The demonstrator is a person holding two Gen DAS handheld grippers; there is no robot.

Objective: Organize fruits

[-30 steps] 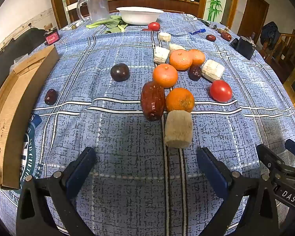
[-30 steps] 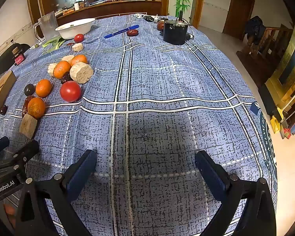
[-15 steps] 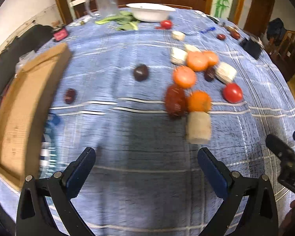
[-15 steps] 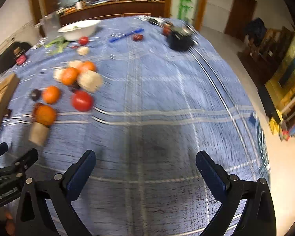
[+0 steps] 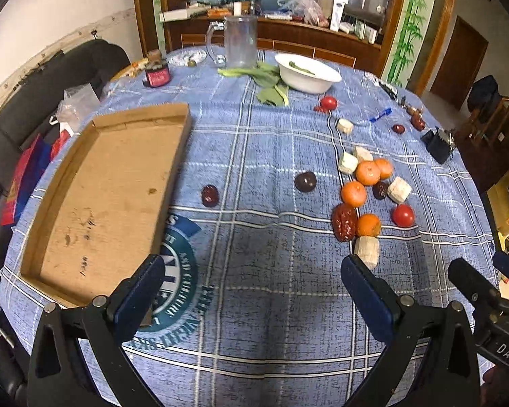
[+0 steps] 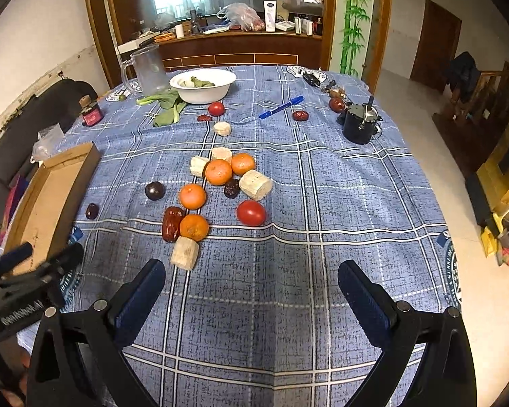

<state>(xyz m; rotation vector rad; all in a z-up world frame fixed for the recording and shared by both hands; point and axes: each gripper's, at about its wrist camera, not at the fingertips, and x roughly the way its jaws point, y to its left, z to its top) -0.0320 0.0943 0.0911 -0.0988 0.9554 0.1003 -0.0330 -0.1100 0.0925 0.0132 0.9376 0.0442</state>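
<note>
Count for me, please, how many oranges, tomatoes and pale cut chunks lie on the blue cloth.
Oranges: 4
Tomatoes: 2
Pale cut chunks: 5
Total: 11

Far end of the blue plaid tablecloth point(image 6: 339, 210): white round bowl point(image 6: 203, 85) holding a green leaf, loose leafy greens point(image 6: 168, 107) just beside it, clear plastic handled jug point(image 6: 147, 69) behind. Blue marker pen point(image 6: 281, 107) lies flat mid-table. Black cylindrical container point(image 6: 359, 123) near the right edge. Small dark-red jar point(image 5: 157, 74) far left.
</note>
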